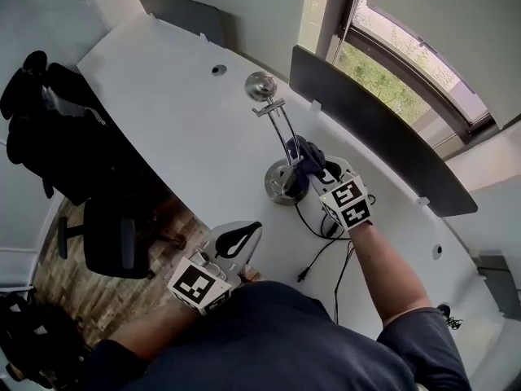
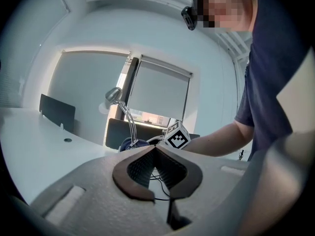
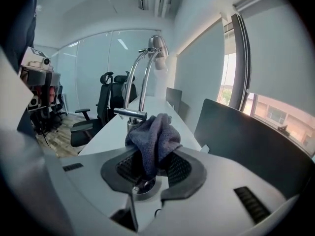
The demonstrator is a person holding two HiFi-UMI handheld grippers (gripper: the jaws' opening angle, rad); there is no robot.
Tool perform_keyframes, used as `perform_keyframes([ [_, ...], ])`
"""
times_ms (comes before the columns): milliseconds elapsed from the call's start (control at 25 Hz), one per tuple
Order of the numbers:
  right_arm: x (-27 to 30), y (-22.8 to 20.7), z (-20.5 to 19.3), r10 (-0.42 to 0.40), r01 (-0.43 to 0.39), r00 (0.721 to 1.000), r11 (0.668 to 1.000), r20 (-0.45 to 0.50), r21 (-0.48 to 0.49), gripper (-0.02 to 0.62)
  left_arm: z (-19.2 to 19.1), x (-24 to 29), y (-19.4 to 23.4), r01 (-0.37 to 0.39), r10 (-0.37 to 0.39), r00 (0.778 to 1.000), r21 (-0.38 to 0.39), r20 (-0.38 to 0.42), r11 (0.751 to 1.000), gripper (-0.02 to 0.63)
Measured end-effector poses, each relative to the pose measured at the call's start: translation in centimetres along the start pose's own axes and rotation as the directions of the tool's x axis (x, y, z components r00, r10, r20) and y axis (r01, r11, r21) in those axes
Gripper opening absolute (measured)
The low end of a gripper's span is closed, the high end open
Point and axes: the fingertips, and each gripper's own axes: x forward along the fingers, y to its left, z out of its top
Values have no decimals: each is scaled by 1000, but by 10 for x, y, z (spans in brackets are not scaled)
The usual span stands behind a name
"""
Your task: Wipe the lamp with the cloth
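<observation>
Dark-shirted torso and both forearms fill the bottom of the head view, all hardware sits past them on the white desk [image 1: 163, 96]

Left gripper [image 1: 244, 236]: held low at the near desk edge, well apart from the lamp [image 1: 275, 182]. Its own view has the left gripper [image 2: 155, 154] tips meeting at the front, with only the shaped gap between the pads behind them. Nothing clamped. The black cable [image 1: 321, 255] seen through that gap is lying on the desk further off, not in the claw

Right gripper [image 1: 316, 169]: down by the lamp base, marker cube facing up. In its own view the right gripper [image 3: 150, 163] jaws are only partly closed, pinched on a bunched dark grey cloth [image 3: 152, 134] that stands up out of the pads

Cloth [image 1: 305, 155] is against the lower end of the twin chrome stems, right above the round base. It looks like it's touching the stems, but the fold hides the contact line, so not certain

Lamp [image 3: 132, 113] is upright near the middle of the desk, stems curving up and away to the lamp head [image 1: 260, 85], which is bare chrome

Also in view: dark divider panel [image 1: 374, 137] behind the lamp along the window side, office chair [image 1: 110, 235] on the floor to the left
</observation>
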Motion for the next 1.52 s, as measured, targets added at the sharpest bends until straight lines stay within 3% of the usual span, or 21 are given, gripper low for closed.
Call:
perform_keyframes([
  [240, 8, 39, -32, 20, -19, 998, 999, -59, 29, 109, 2, -10, -7, 28, -27, 999, 48, -17, 998, 3],
  [960, 78, 103, -113, 95, -51, 964, 983, -247, 178, 110, -23, -57, 16, -76, 75, 997, -18, -33, 997, 3],
  [1240, 79, 145, -98, 162, -122, 961, 976, -225, 182, 110, -16, -68, 16, -79, 79, 997, -24, 0, 997, 3],
  [1520, 41, 172, -60, 187, -156, 972, 967, -141, 203, 110, 7, -69, 14, -47, 47, 997, 1, 67, 999, 3],
])
